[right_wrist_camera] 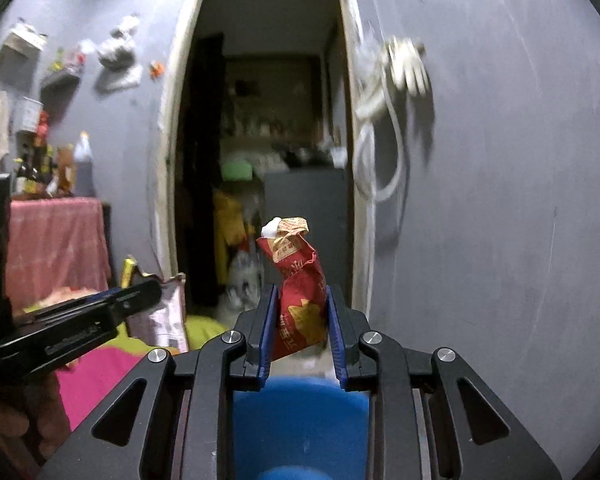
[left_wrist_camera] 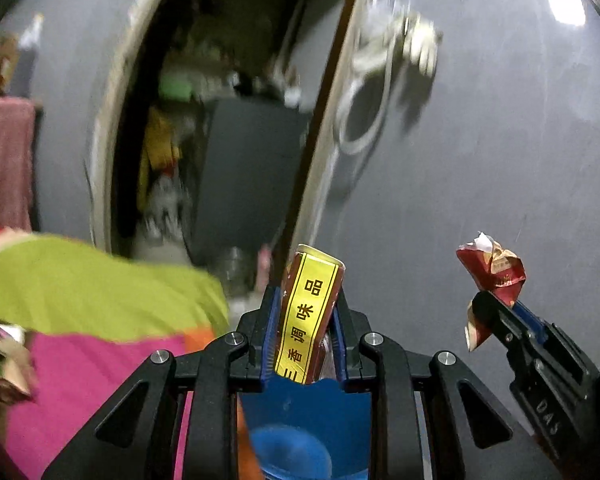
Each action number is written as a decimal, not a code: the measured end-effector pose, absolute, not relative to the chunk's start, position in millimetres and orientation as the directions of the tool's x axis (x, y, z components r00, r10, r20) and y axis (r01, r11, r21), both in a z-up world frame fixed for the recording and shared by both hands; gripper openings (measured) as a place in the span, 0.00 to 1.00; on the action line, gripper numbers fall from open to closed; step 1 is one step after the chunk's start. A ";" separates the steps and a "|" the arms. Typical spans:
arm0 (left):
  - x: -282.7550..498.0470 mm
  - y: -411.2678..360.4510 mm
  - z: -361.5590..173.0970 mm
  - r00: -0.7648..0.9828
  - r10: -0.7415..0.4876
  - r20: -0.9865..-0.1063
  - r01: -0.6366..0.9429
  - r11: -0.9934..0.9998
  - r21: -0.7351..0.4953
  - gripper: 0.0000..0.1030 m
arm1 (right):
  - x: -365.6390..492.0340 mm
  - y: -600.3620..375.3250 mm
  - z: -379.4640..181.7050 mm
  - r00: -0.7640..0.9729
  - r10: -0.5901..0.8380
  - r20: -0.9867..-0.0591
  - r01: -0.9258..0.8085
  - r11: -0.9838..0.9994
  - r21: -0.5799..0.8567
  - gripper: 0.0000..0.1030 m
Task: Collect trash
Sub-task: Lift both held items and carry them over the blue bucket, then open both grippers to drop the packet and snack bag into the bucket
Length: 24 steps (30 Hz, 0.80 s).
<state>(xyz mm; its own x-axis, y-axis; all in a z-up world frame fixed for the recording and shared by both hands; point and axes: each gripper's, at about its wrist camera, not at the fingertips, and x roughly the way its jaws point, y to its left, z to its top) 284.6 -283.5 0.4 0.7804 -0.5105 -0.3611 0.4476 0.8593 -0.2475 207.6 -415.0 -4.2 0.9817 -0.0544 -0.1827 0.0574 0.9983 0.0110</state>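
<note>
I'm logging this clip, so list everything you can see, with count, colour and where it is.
seasoning packet: one, brown with a yellow strip, clamped upright in the left gripper.
crumpled wrapper: one, red and gold, pinched in the right gripper.
blue bin: one, blue, directly below both grippers.
bedding: green over pink, lower left.
pink cloth: one, draped over furniture by the left wall.
doorway: one, dark, centre, blurred clutter beyond.
white cable: one coil, hanging on the grey wall right of the doorway.
wall shelves: a few, with small items, upper left; details too blurred.
left gripper: one, black with blue pads, closed on the packet.
right gripper: one, black with blue pads, closed on the wrapper.
</note>
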 end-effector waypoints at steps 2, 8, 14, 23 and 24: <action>296.3 -294.5 -18.4 0.750 -0.508 -0.425 0.437 0.862 -0.258 0.19 | 216.0 -424.9 -24.5 0.969 -0.063 -0.239 0.073 0.997 0.034 0.22; 314.2 -307.8 -45.9 0.685 -0.507 -0.524 0.428 0.861 -0.273 0.21 | 224.8 -443.3 -52.7 0.950 -0.066 -0.305 0.094 0.993 0.078 0.31; 322.4 -298.7 -48.1 0.672 -0.505 -0.542 0.402 0.863 -0.305 0.26 | 232.3 -446.6 -56.8 0.941 -0.052 -0.335 0.088 0.992 0.092 0.36; 299.0 -253.9 -8.8 0.730 -0.501 -0.464 0.370 0.861 -0.349 0.44 | 224.2 -437.7 -26.1 0.959 -0.039 -0.282 0.065 0.994 0.086 0.49; 293.1 -246.5 -2.4 0.742 -0.499 -0.448 0.367 0.861 -0.351 0.45 | 220.4 -434.6 -20.5 0.962 -0.039 -0.270 0.064 0.994 0.085 0.52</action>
